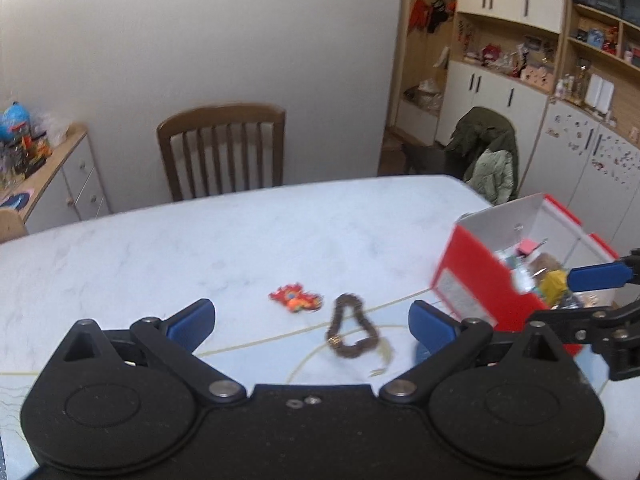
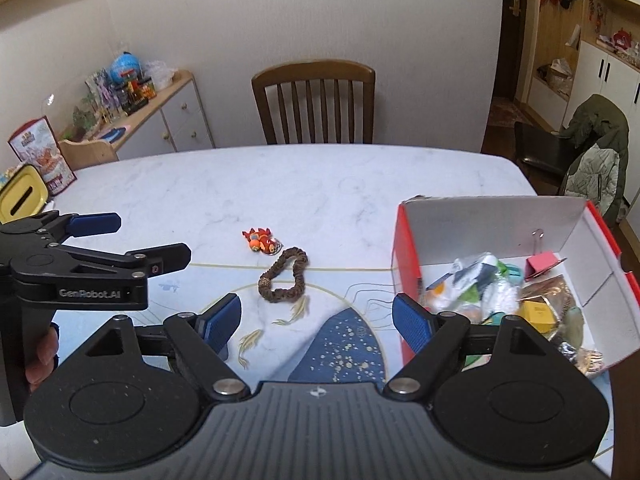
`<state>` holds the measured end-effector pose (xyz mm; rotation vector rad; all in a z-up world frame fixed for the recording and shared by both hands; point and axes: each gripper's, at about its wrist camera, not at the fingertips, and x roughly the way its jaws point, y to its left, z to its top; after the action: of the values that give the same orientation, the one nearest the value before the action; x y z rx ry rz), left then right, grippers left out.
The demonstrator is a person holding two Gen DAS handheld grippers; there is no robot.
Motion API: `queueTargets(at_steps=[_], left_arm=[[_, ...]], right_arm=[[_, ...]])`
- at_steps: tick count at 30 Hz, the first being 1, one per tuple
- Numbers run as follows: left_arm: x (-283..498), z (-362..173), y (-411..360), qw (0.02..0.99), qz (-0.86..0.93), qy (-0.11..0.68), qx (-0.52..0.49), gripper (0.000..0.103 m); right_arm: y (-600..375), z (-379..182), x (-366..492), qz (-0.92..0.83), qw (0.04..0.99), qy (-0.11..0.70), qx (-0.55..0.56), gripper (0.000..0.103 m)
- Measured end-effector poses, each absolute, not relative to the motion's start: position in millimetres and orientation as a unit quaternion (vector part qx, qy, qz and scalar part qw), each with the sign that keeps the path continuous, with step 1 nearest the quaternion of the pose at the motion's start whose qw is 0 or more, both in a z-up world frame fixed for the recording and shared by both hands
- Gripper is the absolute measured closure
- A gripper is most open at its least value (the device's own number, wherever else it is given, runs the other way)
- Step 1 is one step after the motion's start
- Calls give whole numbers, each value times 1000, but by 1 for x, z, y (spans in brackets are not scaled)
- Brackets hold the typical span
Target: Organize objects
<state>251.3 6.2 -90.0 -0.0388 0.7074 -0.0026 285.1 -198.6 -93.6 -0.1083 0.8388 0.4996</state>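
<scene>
A brown braided bracelet point(image 1: 351, 327) point(image 2: 285, 276) lies on the white marble table point(image 1: 200, 248), with a small orange and red toy point(image 1: 295, 297) point(image 2: 262, 240) just beyond it. A red box with white inside point(image 2: 492, 220) point(image 1: 472, 276) stands at the right, holding several small items. My left gripper point(image 1: 312, 322) hangs open above the table, just short of the bracelet, nothing between its fingers. My right gripper point(image 2: 318, 318) is open too, near the bracelet and left of the box. Each gripper shows at the edge of the other view.
A wooden chair point(image 2: 314, 104) stands at the table's far side. A low cabinet point(image 2: 160, 120) with clutter lines the left wall. A chair draped with a green jacket point(image 2: 596, 152) stands at the right, shelves behind it. A blue printed mat point(image 2: 340, 344) covers the near table.
</scene>
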Motion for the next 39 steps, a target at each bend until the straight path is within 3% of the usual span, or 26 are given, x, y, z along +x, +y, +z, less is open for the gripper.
queueTargets(at_steps=[14,28,33,39], left_arm=[[309,-154,44,922,7,382,-60,0],[355,-194,38,924,-26,382,-15,0],[369,-207,38,918,-31,395,-13,1],[373,-216,41,918,-35,395,-6,3]], right_arm=[[-143,-154,327,245,865,424,-106,20],[-116,-207,382,235,858,438,-130,21],[-107,-222,390,234,854,444,-140,35],[-102,-233,395,237,850,449,-140,44]])
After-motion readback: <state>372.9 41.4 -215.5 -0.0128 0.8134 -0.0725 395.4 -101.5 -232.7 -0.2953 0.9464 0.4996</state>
